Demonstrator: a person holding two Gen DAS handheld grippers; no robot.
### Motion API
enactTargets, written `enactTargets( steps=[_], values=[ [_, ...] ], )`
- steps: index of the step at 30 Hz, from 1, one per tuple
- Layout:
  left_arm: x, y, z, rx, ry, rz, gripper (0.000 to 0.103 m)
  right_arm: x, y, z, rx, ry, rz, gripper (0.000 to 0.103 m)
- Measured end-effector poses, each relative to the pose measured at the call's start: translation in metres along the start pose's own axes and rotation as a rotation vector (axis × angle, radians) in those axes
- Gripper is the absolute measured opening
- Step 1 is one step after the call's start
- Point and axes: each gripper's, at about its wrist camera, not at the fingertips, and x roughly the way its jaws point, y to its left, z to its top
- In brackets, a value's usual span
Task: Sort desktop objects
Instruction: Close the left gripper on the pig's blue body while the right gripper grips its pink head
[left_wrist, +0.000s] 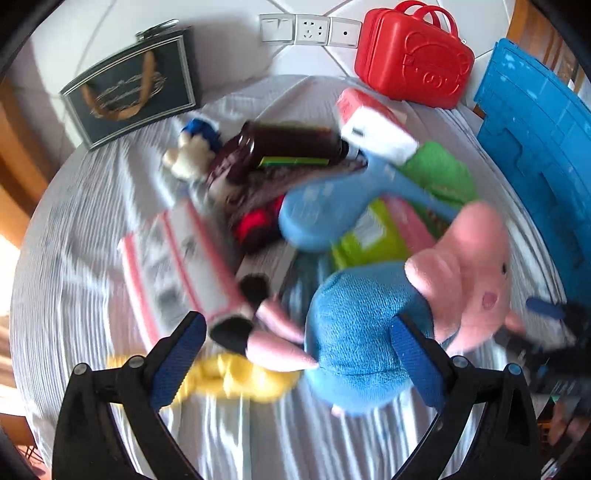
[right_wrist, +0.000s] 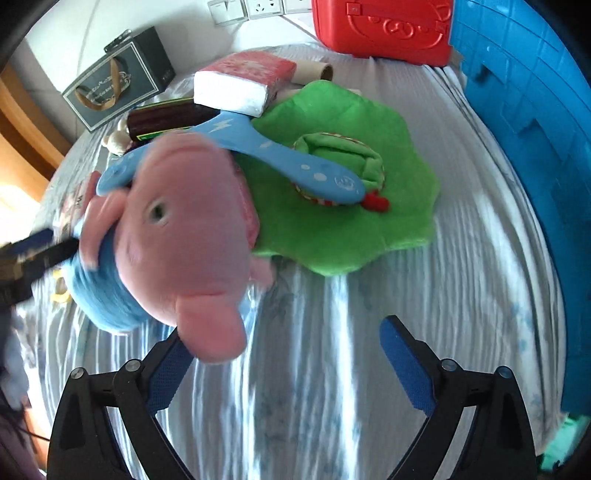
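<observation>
A plush pig (left_wrist: 354, 332) with a pink head (right_wrist: 184, 221) and blue body sits on the striped grey cloth (right_wrist: 332, 369). My left gripper (left_wrist: 299, 358) is open, its blue pads (left_wrist: 417, 362) standing on either side of the pig's body and pink legs; whether they touch it I cannot tell. In the right wrist view this gripper shows as a dark shape (right_wrist: 40, 251) beside the pig. My right gripper (right_wrist: 286, 358) is open over bare cloth, and the pig's snout (right_wrist: 210, 332) overlaps its left finger. A blue paddle (right_wrist: 258, 147) lies behind the pig.
A green plush mat (right_wrist: 343, 221), a red-and-white tissue pack (right_wrist: 240, 81), a dark brown bottle (left_wrist: 280, 151), a pink-striped box (left_wrist: 177, 258) and a yellow toy (left_wrist: 236, 376) crowd the middle. A red case (left_wrist: 413, 62), a blue crate (left_wrist: 539, 147) and a dark gift bag (left_wrist: 129, 92) stand around the edge.
</observation>
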Motion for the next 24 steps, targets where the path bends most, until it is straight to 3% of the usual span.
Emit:
enactTargets(
  steps=[4, 10, 12, 14, 16, 21, 24],
  values=[
    [-0.010, -0.007, -0.026, 0.012, -0.002, -0.043, 0.102, -0.021, 0.009, -0.005, -0.031, -0.037, 0.053, 0.098],
    [-0.016, -0.034, -0.063, 0.050, 0.026, -0.043, 0.102, -0.053, 0.027, -0.012, -0.095, -0.118, 0.098, 0.102],
    [-0.019, -0.040, -0.074, 0.055, 0.036, -0.033, 0.102, -0.045, 0.029, -0.015, -0.113, -0.097, 0.088, 0.096],
    [-0.027, -0.045, -0.084, 0.054, 0.040, -0.029, 0.102, -0.024, 0.027, -0.025, -0.132, -0.028, 0.067, 0.076],
    [-0.037, -0.050, -0.093, 0.056, 0.029, -0.029, 0.102, -0.004, 0.014, -0.044, -0.095, 0.047, 0.121, 0.075],
    [-0.049, -0.059, -0.089, 0.050, -0.020, 0.002, 0.102, -0.006, 0.004, -0.059, -0.097, 0.052, 0.148, 0.075],
    [-0.025, -0.063, -0.086, 0.049, 0.034, 0.024, 0.102, -0.020, -0.001, -0.058, -0.098, 0.018, 0.168, 0.081]
  ],
)
